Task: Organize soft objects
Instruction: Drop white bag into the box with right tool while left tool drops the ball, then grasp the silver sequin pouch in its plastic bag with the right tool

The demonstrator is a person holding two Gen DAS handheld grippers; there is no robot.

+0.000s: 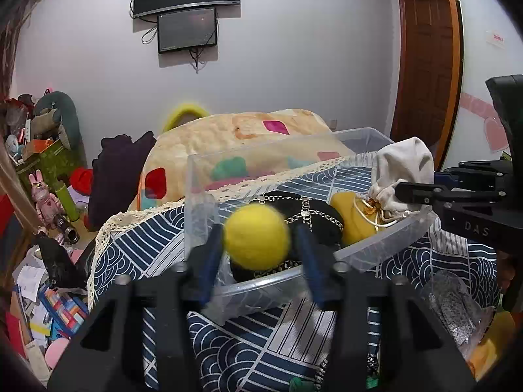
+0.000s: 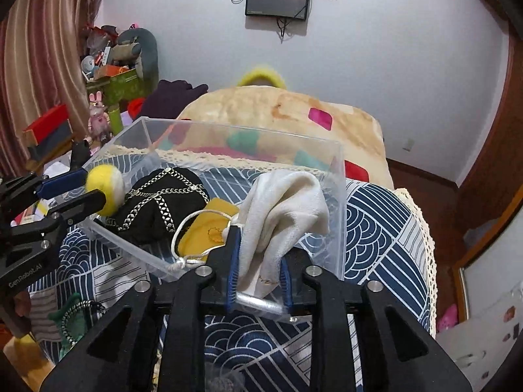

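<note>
A clear plastic bin [image 1: 376,248] [image 2: 338,215] stands on a blue-and-white patterned cloth. In it lie a black hat with silver chains [image 1: 313,215] [image 2: 163,202] and a yellow pouch with a white cord [image 1: 353,219] [image 2: 202,232]. My left gripper [image 1: 258,238] [image 2: 94,189] is shut on a yellow felt ball [image 1: 256,236] [image 2: 106,189] above the bin's near-left part. My right gripper [image 2: 258,245] [image 1: 402,192] is shut on a white cloth bag [image 2: 284,209] [image 1: 403,166] at the bin's rim.
A patterned beige blanket [image 1: 242,140] [image 2: 278,114] lies behind the bin. A dark garment [image 1: 117,170], boxes and toys [image 1: 49,196] crowd the left. A green item with a chain [image 2: 70,323] and a shiny clear bag [image 1: 454,307] lie on the cloth nearby.
</note>
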